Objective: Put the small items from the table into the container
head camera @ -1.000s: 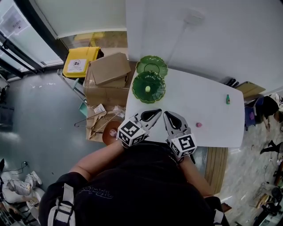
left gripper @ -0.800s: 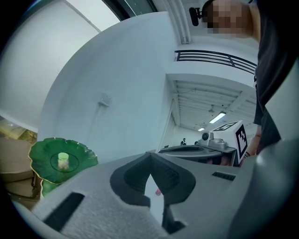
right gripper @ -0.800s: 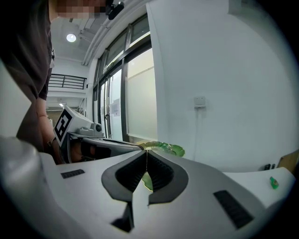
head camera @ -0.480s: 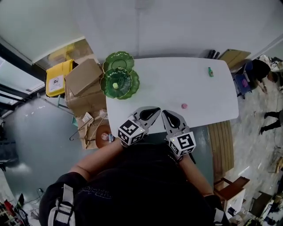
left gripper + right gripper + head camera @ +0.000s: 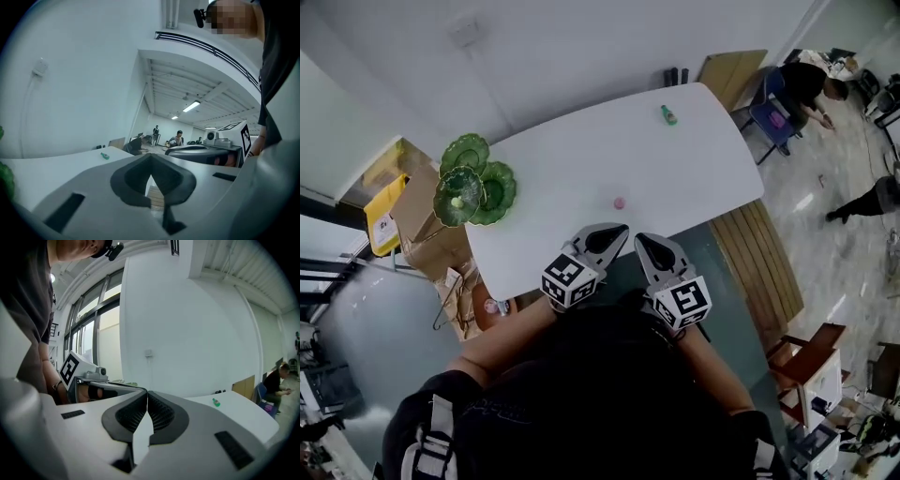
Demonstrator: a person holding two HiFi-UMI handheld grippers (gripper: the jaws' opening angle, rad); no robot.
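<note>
Pink item [image 5: 620, 202] now further left in view — small, round

Head cam steep down; gripper cams low, level; shared: table [image 5: 581, 178].

Cardboard boxes [image 5: 418, 204] beside yellow bin [image 5: 381, 208]; wooden board [image 5: 731, 73] against wall; seated person [image 5: 811, 82] nearby
</note>
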